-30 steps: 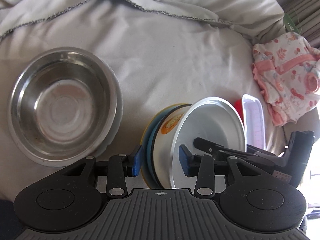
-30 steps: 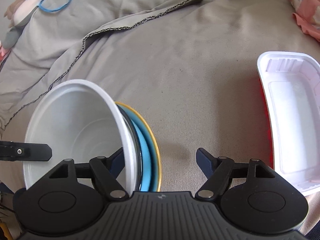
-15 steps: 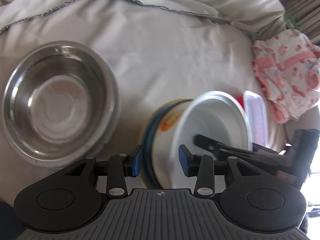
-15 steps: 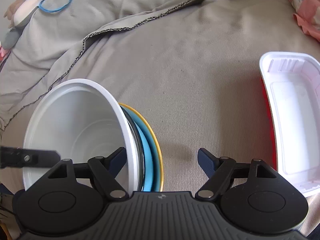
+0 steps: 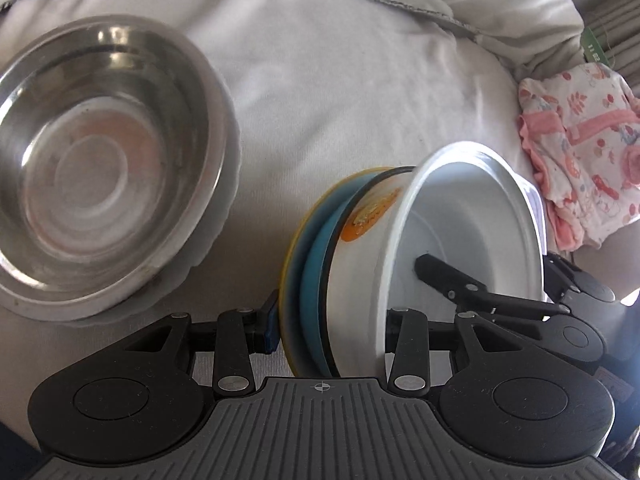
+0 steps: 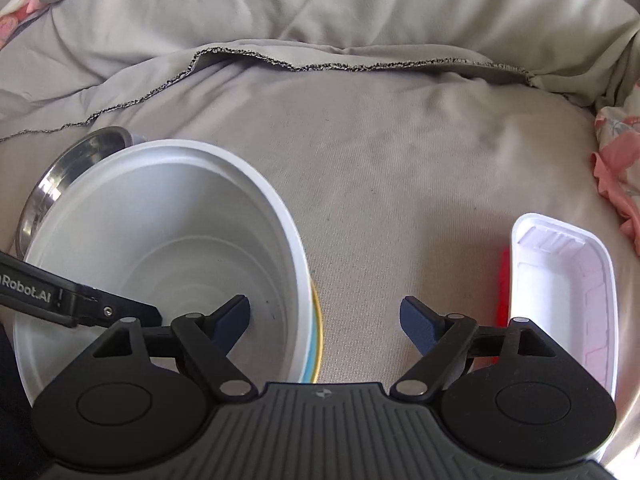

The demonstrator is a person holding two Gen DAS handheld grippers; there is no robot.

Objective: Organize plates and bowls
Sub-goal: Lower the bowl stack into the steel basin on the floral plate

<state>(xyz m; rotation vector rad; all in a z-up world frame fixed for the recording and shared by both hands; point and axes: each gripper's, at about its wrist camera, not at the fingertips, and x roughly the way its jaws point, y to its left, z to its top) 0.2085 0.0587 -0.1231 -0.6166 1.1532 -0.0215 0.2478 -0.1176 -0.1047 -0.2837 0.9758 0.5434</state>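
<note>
Starting at the left, the steel bowl (image 5: 108, 160) is lying mouth up on the bed (image 5: 360, 80), well apart from your tools. It is looking stiff and slick, so its rolled rim would be the place to pinch it.

Next to it, your left tool (image 5: 332, 320) is straddling the stack (image 5: 320, 280), which is standing on edge, tipped, low over the bed. It is made of a yellow plate (image 5: 292, 264), a blue plate (image 5: 314, 272) and a white bowl (image 5: 460, 220) nested together. One pad is pressing on the yellow plate's back. The other finger is reaching inside the bowl with its pad hidden, so you are apparently clamping all three.

The dishes are looking light, hard and glossy. They are probably apt to slide against each other, so you are better off gripping across the whole stack near the rims than on one piece alone.

Your right tool (image 6: 324, 316) is opening. One finger is sitting inside the white bowl, the other is hanging over bare bedding, and neither pad is pressing on anything.

Furthest right, a thin white tray (image 6: 560, 280) is lying flat on the bed. It is looking flimsy, so you would be wise to take it gently by a long wall.
</note>
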